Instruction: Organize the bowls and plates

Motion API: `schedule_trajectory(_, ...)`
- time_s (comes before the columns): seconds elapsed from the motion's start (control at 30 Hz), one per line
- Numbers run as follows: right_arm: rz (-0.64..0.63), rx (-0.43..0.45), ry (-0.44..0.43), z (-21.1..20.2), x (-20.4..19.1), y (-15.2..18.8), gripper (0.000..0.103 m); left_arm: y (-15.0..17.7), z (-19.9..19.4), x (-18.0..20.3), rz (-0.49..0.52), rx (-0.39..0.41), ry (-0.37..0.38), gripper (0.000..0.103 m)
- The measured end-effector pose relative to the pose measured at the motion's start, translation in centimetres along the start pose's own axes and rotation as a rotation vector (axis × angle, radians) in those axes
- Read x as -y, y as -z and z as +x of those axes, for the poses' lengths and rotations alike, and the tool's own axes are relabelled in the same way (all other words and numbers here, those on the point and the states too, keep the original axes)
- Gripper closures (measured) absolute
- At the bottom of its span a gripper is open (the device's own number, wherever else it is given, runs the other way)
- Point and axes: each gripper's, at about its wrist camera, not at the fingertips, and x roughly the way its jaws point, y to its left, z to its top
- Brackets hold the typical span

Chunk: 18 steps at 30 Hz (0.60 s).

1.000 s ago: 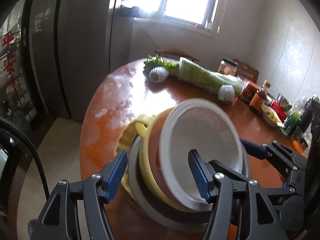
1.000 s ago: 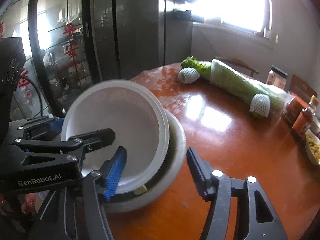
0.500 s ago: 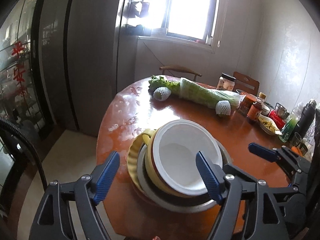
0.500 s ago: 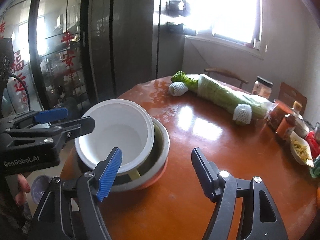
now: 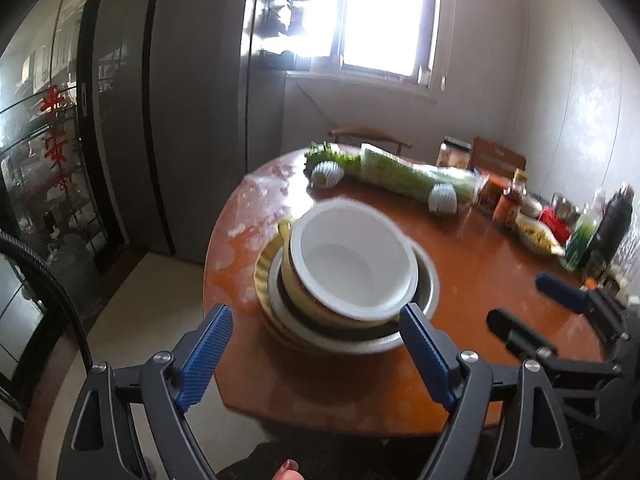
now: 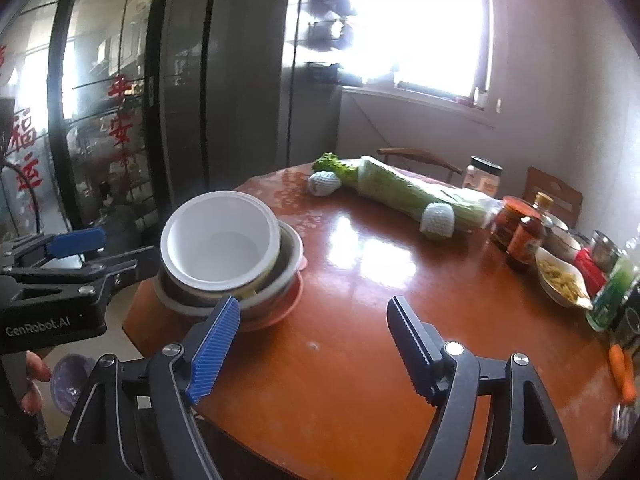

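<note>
A white bowl (image 5: pixel 352 264) tops a stack near the round table's left edge. It sits tilted in a yellow bowl (image 5: pixel 296 280), a steel bowl (image 5: pixel 424 280) and plates, with a yellow plate (image 5: pixel 262 276) showing at the left. My left gripper (image 5: pixel 316 340) hangs short of the stack, its jaws opening with nothing between them. In the right wrist view the white bowl (image 6: pixel 220 240) and a red plate rim (image 6: pixel 294 300) lie ahead to the left. My right gripper (image 6: pixel 314 316) is over bare table, its jaws opening and empty. The left gripper (image 6: pixel 106 252) shows beside the stack.
Wrapped greens (image 6: pixel 404 192) and two net-sleeved fruits (image 6: pixel 438 220) lie at the back of the table (image 6: pixel 360 360). Jars, sauce bottles (image 6: pixel 524 240), a food dish (image 6: pixel 560 284) and a carrot (image 6: pixel 620 368) crowd the right side. A fridge and a glass door stand to the left. A person's fingers (image 6: pixel 32 376) hold the left gripper.
Both grippers have drawn back and up from the stack, and their jaws have widened. The stack now lies beyond the fingertips and looks smaller and farther off.
</note>
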Motion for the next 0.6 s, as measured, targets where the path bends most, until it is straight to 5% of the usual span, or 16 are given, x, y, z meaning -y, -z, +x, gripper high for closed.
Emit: schedule_trajectory(0.6, 0.070, -0.008, 0.010, -2.1, -0.7, 3.6, 0.024, 3.8, 0.9, 1.9, 0.052, -0.082, 0.020, 0.018)
